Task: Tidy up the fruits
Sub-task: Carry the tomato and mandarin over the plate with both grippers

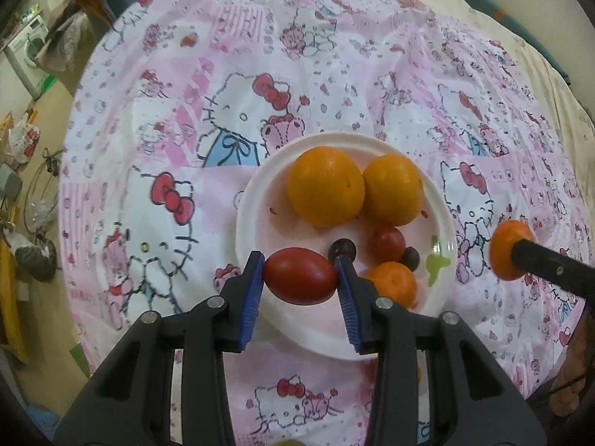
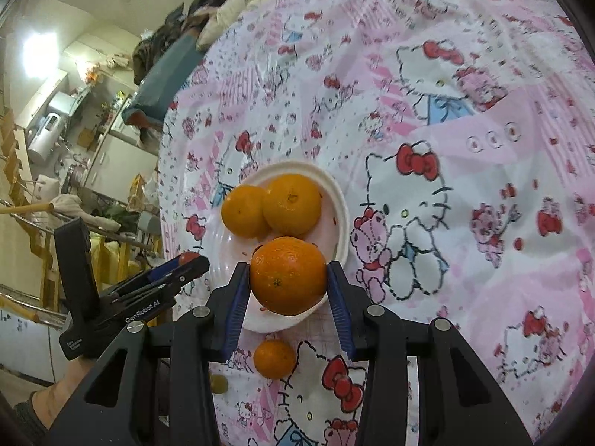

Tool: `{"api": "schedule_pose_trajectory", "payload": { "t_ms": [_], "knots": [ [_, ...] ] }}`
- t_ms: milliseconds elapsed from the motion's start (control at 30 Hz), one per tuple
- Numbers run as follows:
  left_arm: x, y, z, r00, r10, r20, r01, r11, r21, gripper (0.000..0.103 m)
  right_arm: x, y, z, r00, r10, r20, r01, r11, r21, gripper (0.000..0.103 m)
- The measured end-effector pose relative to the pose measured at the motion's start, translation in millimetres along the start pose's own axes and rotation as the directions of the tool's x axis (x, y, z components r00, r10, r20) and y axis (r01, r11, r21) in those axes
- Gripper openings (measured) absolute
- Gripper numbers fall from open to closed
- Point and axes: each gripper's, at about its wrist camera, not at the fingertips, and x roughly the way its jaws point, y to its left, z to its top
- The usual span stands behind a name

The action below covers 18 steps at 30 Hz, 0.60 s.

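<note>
Several fruits already fill the round white plate [image 1: 256, 193]; the left gripper [image 1: 300, 277] pinches an oval red tomato [image 1: 300, 276]; the right gripper [image 2: 288, 278] pinches a round orange tangerine [image 2: 288, 277]; a small orange mandarin [image 2: 274, 358] waits on the cloth.

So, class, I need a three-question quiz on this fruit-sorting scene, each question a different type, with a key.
1. True or false: the left claw holds a red oval tomato.
2. What does the right claw grip? A) a grape B) an orange C) a banana
3. Fill in: the two big yellow-orange fruits lie on a white ____.

Key: 1 true; 2 B; 3 plate.
</note>
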Motion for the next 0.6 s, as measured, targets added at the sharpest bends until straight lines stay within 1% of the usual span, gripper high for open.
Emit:
{"api": "schedule_pose_trajectory", "payload": {
  "t_ms": [200, 267, 333, 433, 600],
  "knots": [
    [16, -3, 8, 1.000, -0.017, -0.016, 0.017, 1.000, 0.019, 0.035, 34, 6, 9, 0.997, -0.048, -0.053, 0.045, 0.998, -0.049, 0.043],
    [21, -4, 9, 1.000, -0.007, -0.019, 0.008, 0.999, 0.033, 0.035, 44, 5, 12, 0.995, -0.066, -0.068, 0.063, 0.996, -0.056, 0.043],
    [24, -2, 11, 1.000, -0.003, -0.023, 0.004, 1.000, 0.027, 0.035, 50, 2, 14, 0.995, -0.074, -0.073, 0.070, 0.996, -0.052, 0.044],
    [29, -4, 14, 0.999, -0.016, -0.034, 0.016, 1.000, 0.013, 0.035, 54, -1, 16, 0.994, -0.081, -0.076, 0.077, 0.996, -0.051, 0.044],
    [26, -12, 14, 1.000, -0.025, -0.016, 0.025, 1.000, 0.017, 0.035, 57, -5, 15, 0.991, -0.110, -0.076, 0.106, 0.993, -0.055, 0.044]
  ]
}}
